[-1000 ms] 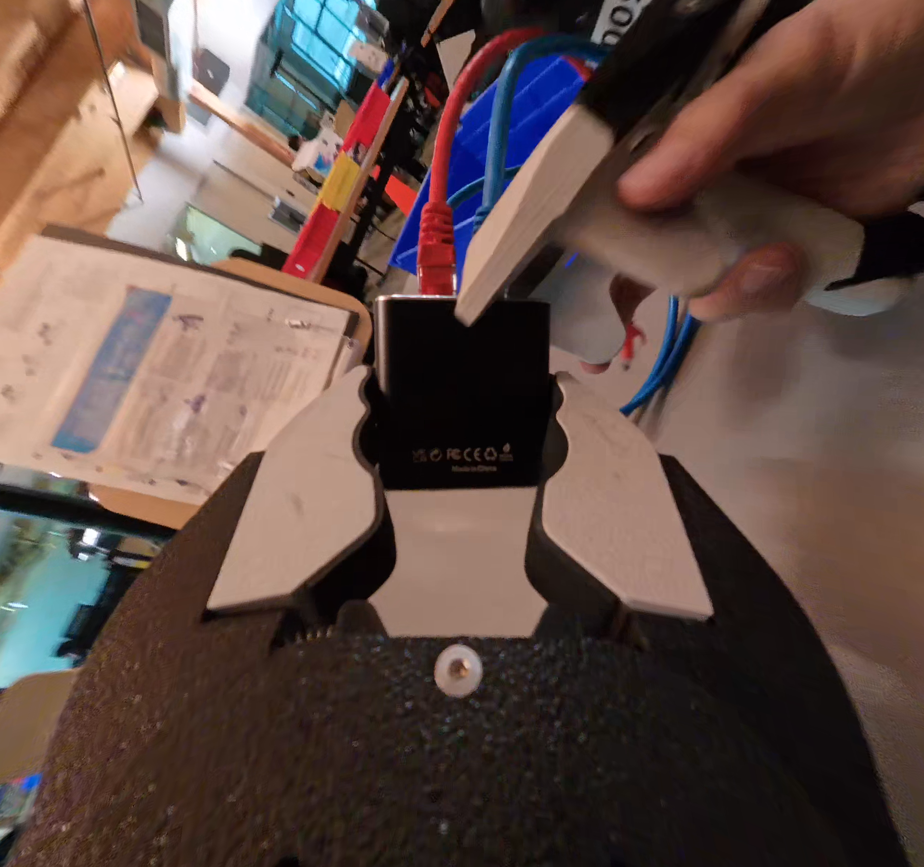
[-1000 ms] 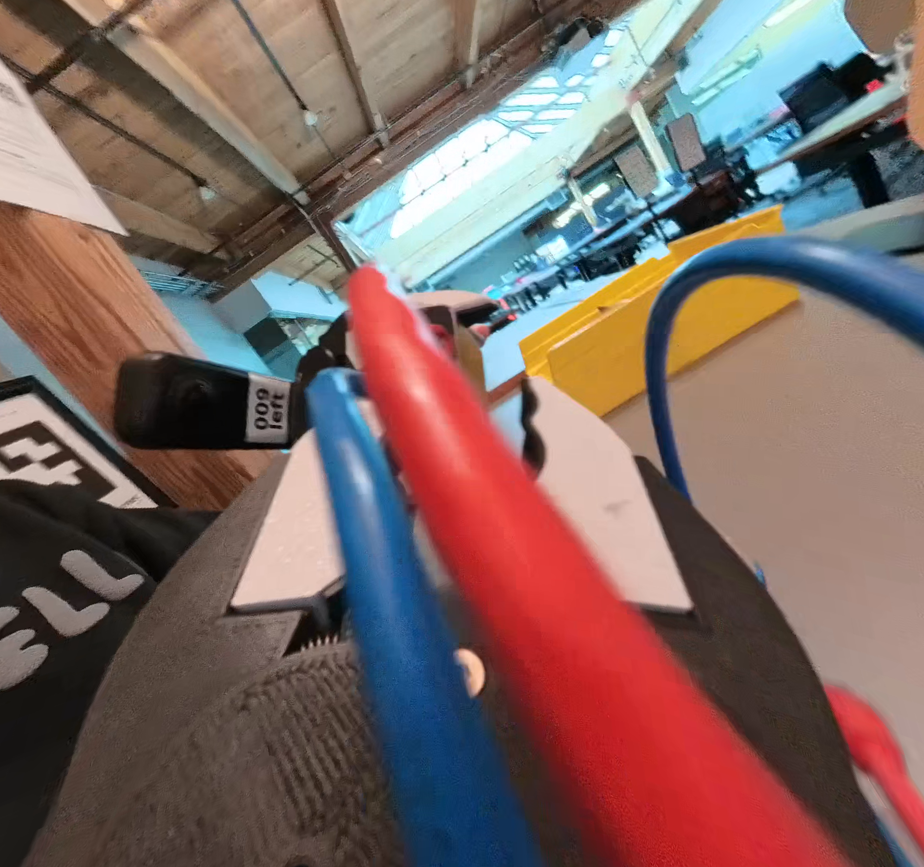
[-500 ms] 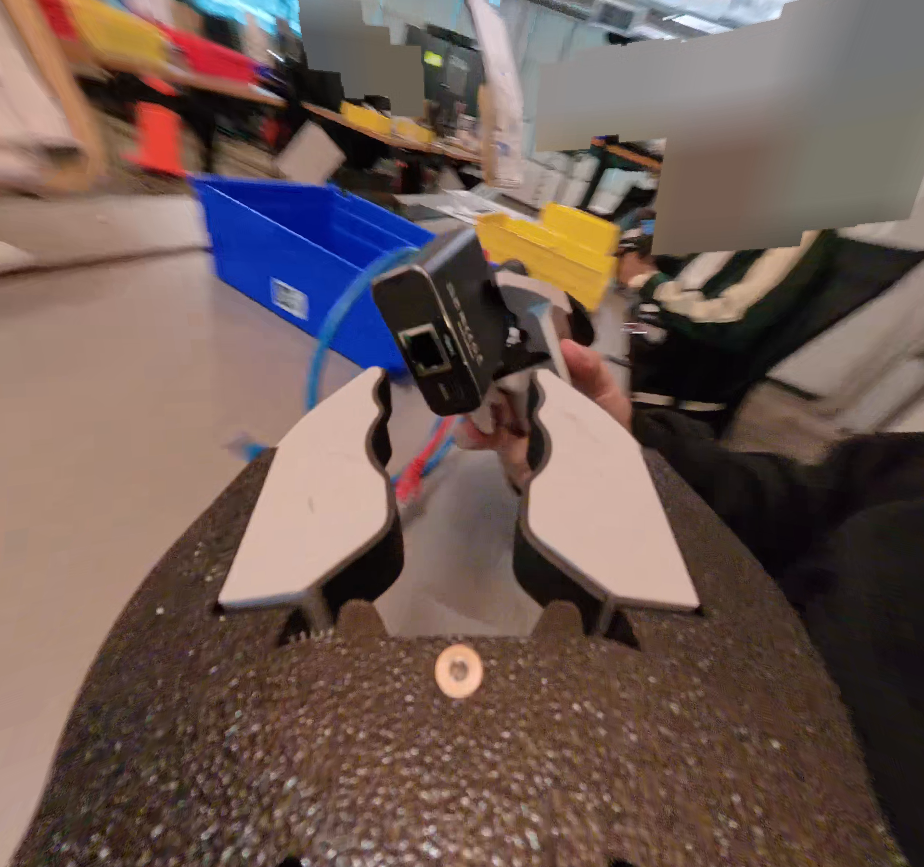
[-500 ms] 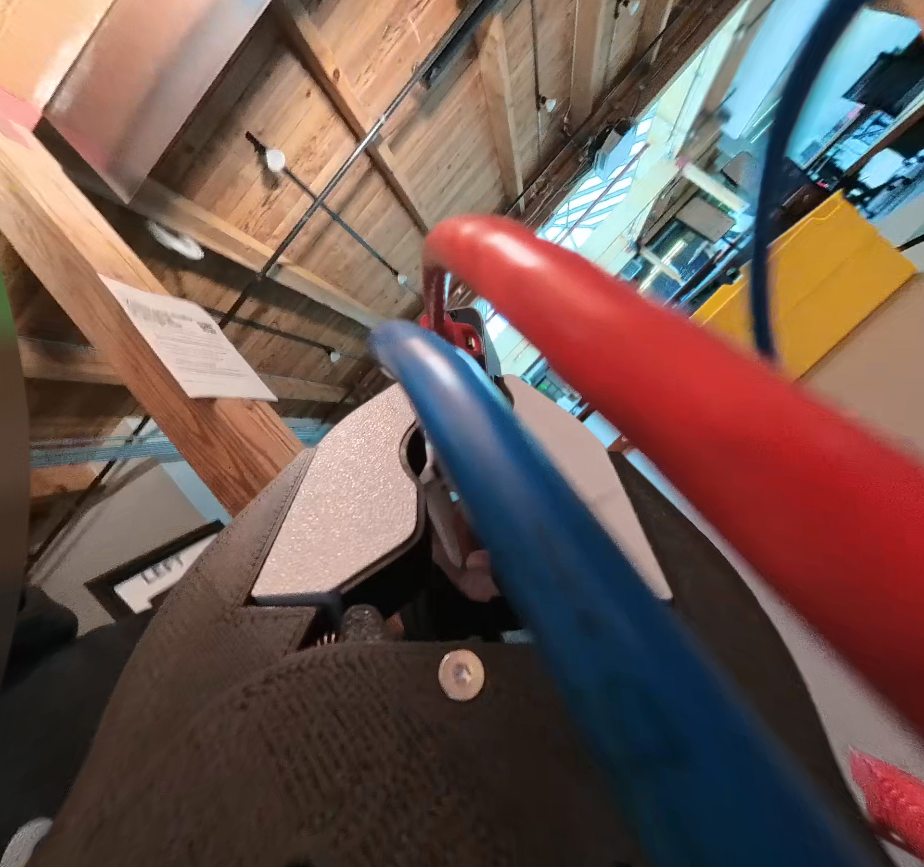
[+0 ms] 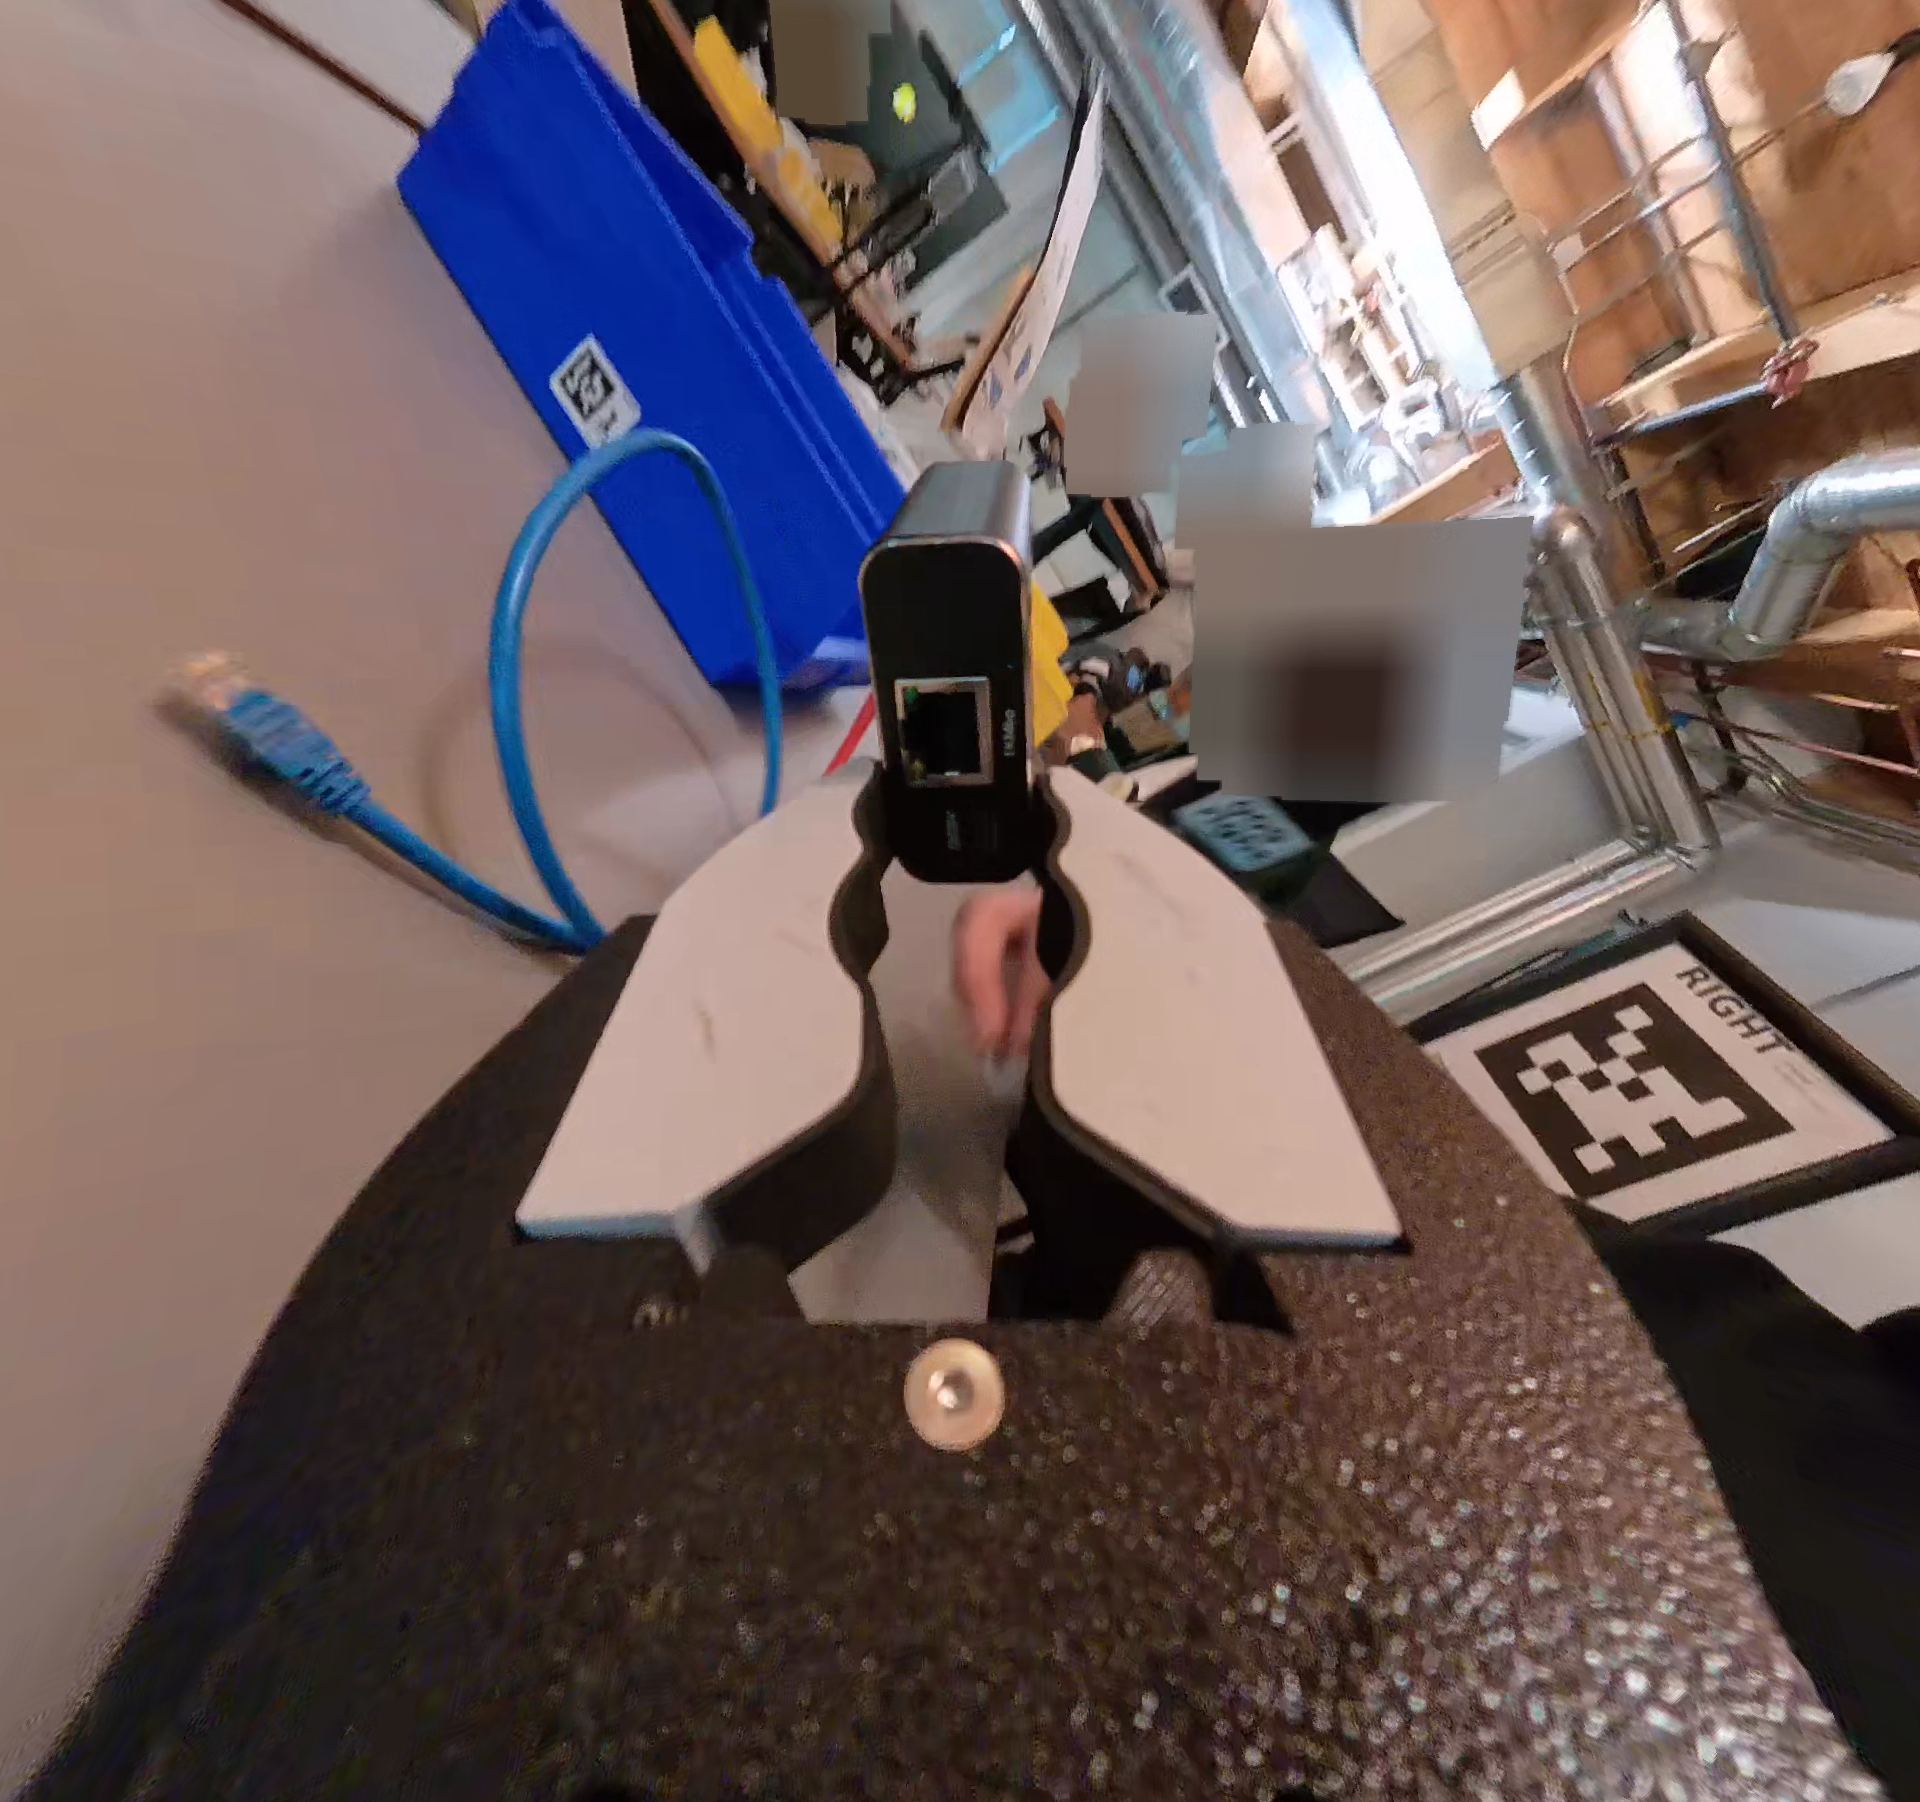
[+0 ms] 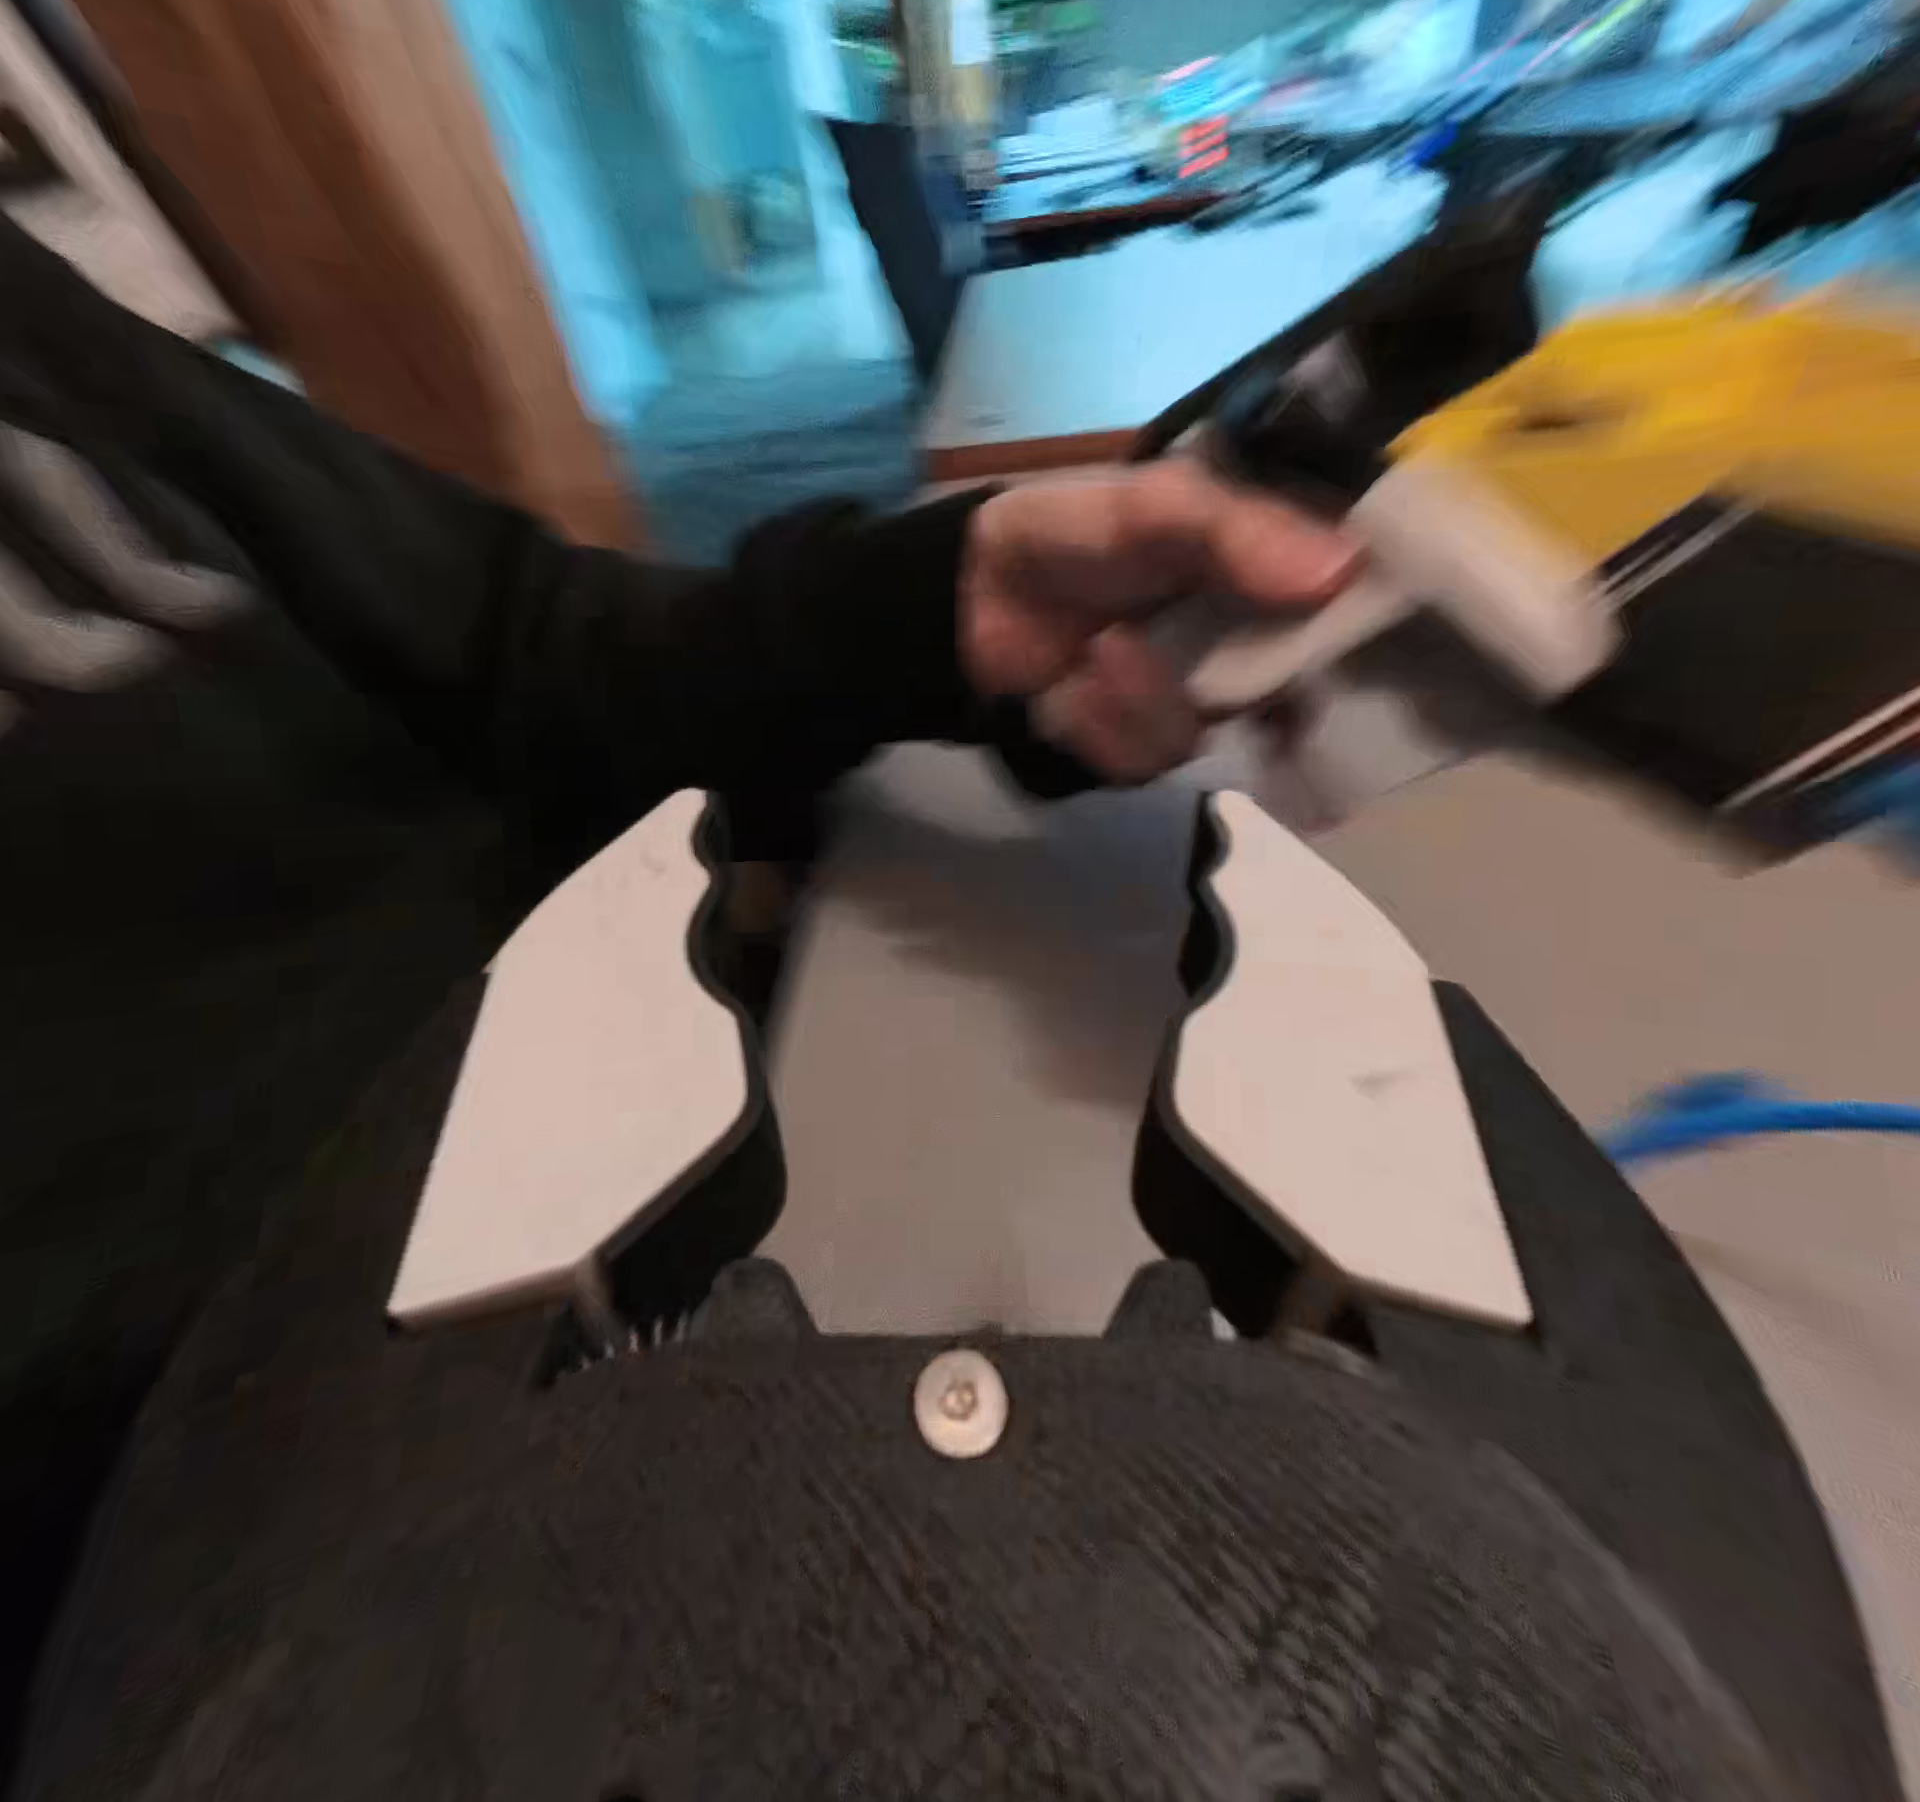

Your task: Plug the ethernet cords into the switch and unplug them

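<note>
In the left wrist view my left gripper [image 5: 956, 817] is shut on the black switch [image 5: 951, 609] and holds it upright above the table. The switch's port [image 5: 943, 744] faces the camera and is empty. A blue ethernet cord [image 5: 634, 651] lies looped on the grey table [image 5: 208, 402], with its plug [image 5: 260, 734] free at the left. The right wrist view is blurred. It shows my right gripper [image 6: 956, 838] open and empty above the table. A hand [image 6: 1122, 609] on the left gripper's white handle is ahead of it. A stretch of blue cord [image 6: 1766, 1118] lies at its right. No red cord is in view.
A blue bin [image 5: 644, 298] stands on the table behind the cord loop. A framed black-and-white marker board [image 5: 1631, 1098] lies at the right. A yellow bin [image 6: 1714, 402] shows far right in the right wrist view. A black sleeve [image 6: 468, 609] crosses that view.
The red and blue cords that ran into the switch are out of it. The right gripper has opened, let the cords go and swung away. The left gripper has turned with the switch.
</note>
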Demonstrator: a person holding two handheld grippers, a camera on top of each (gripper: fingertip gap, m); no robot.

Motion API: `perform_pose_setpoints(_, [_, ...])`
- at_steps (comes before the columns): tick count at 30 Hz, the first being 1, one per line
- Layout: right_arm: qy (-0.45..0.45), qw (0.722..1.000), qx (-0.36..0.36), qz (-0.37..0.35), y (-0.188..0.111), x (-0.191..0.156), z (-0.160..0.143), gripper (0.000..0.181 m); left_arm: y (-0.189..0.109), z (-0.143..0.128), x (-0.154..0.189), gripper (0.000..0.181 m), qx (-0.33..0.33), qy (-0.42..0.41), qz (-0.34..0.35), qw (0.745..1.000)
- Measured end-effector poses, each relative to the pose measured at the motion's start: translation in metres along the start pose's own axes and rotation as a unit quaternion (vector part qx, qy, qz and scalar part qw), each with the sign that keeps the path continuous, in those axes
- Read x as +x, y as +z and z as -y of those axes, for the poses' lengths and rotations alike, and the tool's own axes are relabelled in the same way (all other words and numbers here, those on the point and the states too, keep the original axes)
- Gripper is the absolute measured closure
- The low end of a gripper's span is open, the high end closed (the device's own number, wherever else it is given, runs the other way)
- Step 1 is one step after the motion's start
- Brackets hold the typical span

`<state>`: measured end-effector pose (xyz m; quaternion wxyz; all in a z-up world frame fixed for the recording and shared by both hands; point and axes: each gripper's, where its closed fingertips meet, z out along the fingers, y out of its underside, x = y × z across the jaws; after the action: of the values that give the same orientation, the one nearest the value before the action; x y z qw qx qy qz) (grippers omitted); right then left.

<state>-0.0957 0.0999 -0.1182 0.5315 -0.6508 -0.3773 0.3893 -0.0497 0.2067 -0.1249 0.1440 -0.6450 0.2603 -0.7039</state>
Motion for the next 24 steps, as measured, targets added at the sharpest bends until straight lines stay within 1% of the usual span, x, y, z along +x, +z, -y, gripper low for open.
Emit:
perform_pose_setpoints(1, [-0.085, 0.993, 0.008, -0.077, -0.007, 0.012, 0.015, 0.089, 0.0, -0.004, -0.002, 0.157, -0.013, -0.003, 0.006, 1.0])
perform_pose_setpoints(2, [-0.158, 0.977, 0.014, -0.143, -0.018, 0.024, 0.029, 0.088, 0.0, -0.007, -0.002, 0.157, -0.028, -0.003, 0.008, 1.0])
perform_pose_setpoints(3, [-0.209, 0.958, 0.025, -0.195, -0.03, 0.033, 0.044, 0.087, 0.0, -0.011, -0.002, 0.157, -0.043, -0.003, 0.004, 0.999])
perform_pose_setpoints(4, [-0.24, 0.944, 0.036, -0.224, -0.041, 0.04, 0.054, 0.09, 0.0, -0.014, -0.001, 0.157, -0.055, -0.008, -0.001, 0.998])
perform_pose_setpoints(5, [-0.25, 0.939, 0.037, -0.233, -0.049, 0.045, 0.057, 0.095, 0.0, -0.018, 0.0, 0.157, -0.075, -0.015, -0.009, 0.997])
perform_pose_setpoints(6, [-0.253, 0.941, 0.029, -0.223, -0.053, 0.049, 0.053, 0.095, 0.001, -0.02, 0.002, 0.157, -0.091, -0.021, -0.019, 0.995])
perform_pose_setpoints(7, [-0.256, 0.94, 0.021, -0.226, -0.056, 0.055, 0.048, 0.092, 0.002, -0.024, 0.005, 0.157, -0.108, -0.028, -0.028, 0.993])
perform_pose_setpoints(10, [-0.289, 0.923, -0.015, -0.252, -0.058, 0.076, 0.03, 0.096, 0.007, -0.041, 0.022, 0.157, -0.176, -0.032, -0.066, 0.982])
perform_pose_setpoints(11, [-0.289, 0.926, -0.019, -0.243, -0.055, 0.077, 0.024, 0.099, 0.008, -0.047, 0.027, 0.157, -0.193, -0.03, -0.074, 0.978])
perform_pose_setpoints(13, [-0.266, 0.944, -0.02, -0.196, -0.045, 0.07, 0.012, 0.094, 0.012, -0.055, 0.036, 0.157, -0.214, -0.038, -0.097, 0.971])
perform_pose_setpoints(14, [-0.26, 0.951, -0.015, -0.167, -0.041, 0.063, 0.008, 0.096, 0.014, -0.058, 0.041, 0.157, -0.22, -0.048, -0.114, 0.968])
perform_pose_setpoints(15, [-0.259, 0.953, -0.009, -0.158, -0.039, 0.061, 0.006, 0.102, 0.017, -0.06, 0.042, 0.157, -0.222, -0.057, -0.118, 0.966])
perform_pose_setpoints(17, [-0.264, 0.946, -0.003, -0.186, -0.043, 0.068, 0.006, 0.108, 0.023, -0.059, 0.041, 0.157, -0.203, -0.076, -0.122, 0.969])
perform_pose_setpoints(20, [-0.257, 0.947, 0.0, -0.191, -0.045, 0.072, 0.0, 0.117, 0.028, -0.055, 0.035, 0.157, -0.149, -0.105, -0.117, 0.976])
perform_pose_setpoints(21, [-0.254, 0.948, 0.003, -0.192, -0.045, 0.074, -0.002, 0.117, 0.029, -0.056, 0.033, 0.157, -0.133, -0.111, -0.113, 0.978])
perform_pose_setpoints(23, [-0.236, 0.948, 0.004, -0.211, -0.046, 0.082, -0.007, 0.109, 0.031, -0.055, 0.029, 0.157, -0.102, -0.123, -0.107, 0.981])
perform_pose_setpoints(24, [-0.229, 0.951, 0.006, -0.208, -0.044, 0.082, -0.011, 0.113, 0.031, -0.055, 0.025, 0.157, -0.087, -0.125, -0.1, 0.983])
